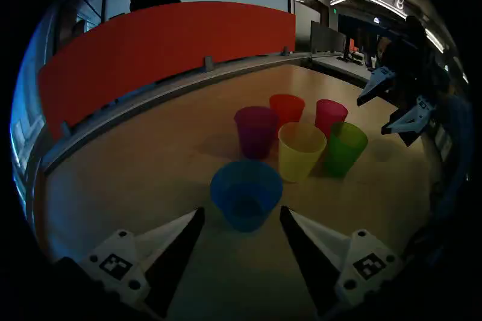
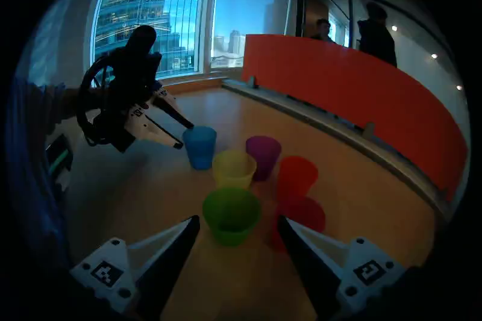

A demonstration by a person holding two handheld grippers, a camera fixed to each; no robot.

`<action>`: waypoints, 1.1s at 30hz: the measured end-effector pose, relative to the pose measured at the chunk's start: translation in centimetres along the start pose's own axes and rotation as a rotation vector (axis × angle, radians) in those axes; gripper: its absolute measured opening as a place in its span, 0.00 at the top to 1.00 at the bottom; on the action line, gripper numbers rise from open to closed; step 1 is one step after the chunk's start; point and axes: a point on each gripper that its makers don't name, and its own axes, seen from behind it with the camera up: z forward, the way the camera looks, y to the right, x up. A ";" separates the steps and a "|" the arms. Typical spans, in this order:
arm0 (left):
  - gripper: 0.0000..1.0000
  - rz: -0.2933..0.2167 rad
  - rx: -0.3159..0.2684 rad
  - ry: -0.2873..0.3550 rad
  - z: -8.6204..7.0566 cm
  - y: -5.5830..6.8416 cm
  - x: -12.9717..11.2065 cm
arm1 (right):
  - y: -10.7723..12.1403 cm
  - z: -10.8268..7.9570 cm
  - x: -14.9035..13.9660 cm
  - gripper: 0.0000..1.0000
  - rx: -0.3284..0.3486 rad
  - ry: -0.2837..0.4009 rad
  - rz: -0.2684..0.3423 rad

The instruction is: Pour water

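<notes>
The left hand-held gripper (image 1: 241,209) is held wide open. The blue cup (image 1: 246,194) is framed between its fingertips with a gap on each side, and nothing is gripped. The right hand-held gripper (image 2: 238,219) is likewise spread wide. The green cup (image 2: 231,214) sits between its tips, unclamped. In the right gripper view the left hand-held gripper's tips are seen just beside the blue cup's rim; contact cannot be told.

All cups stand upright on the wooden table (image 1: 150,170), long axis vertical, mouths up. Six cups are counted, one per colour: blue, green, the yellow cup (image 1: 300,149), the purple cup (image 1: 256,131), the orange cup (image 1: 287,110) and the pink cup (image 1: 331,115). Five are bunched together near the table's middle. The blue cup is set slightly apart, nearest the left hand-held gripper. Contents cannot be told. Two hand-held grippers are counted. An orange partition (image 1: 169,44) is seen along the table's far edge.
</notes>
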 end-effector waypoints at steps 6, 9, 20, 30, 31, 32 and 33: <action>0.07 0.003 -0.013 -0.005 1.2 0.1 0.2 | 0.1 0.1 0.0 0.00 0.002 0.000 0.000; 0.07 0.004 -0.016 -0.006 1.7 0.1 0.3 | 0.1 0.1 0.0 0.00 0.001 -0.002 -0.001; 0.08 -0.010 -0.030 -0.008 2.9 0.1 0.5 | 0.0 0.1 0.3 0.00 0.001 0.000 -0.007; 0.07 -0.009 -0.032 -0.010 3.6 0.2 0.8 | 0.1 0.1 0.4 0.00 0.001 0.001 -0.006; 0.07 -0.009 -0.032 -0.010 3.6 0.2 0.8 | 0.1 0.1 0.4 0.00 0.000 0.001 -0.006; 0.07 -0.010 -0.032 -0.010 3.7 0.2 0.9 | 0.1 0.1 0.5 0.00 0.000 0.000 -0.006; 0.07 -0.010 -0.033 -0.010 3.7 0.2 0.9 | 0.1 0.1 0.5 0.00 0.000 0.000 -0.007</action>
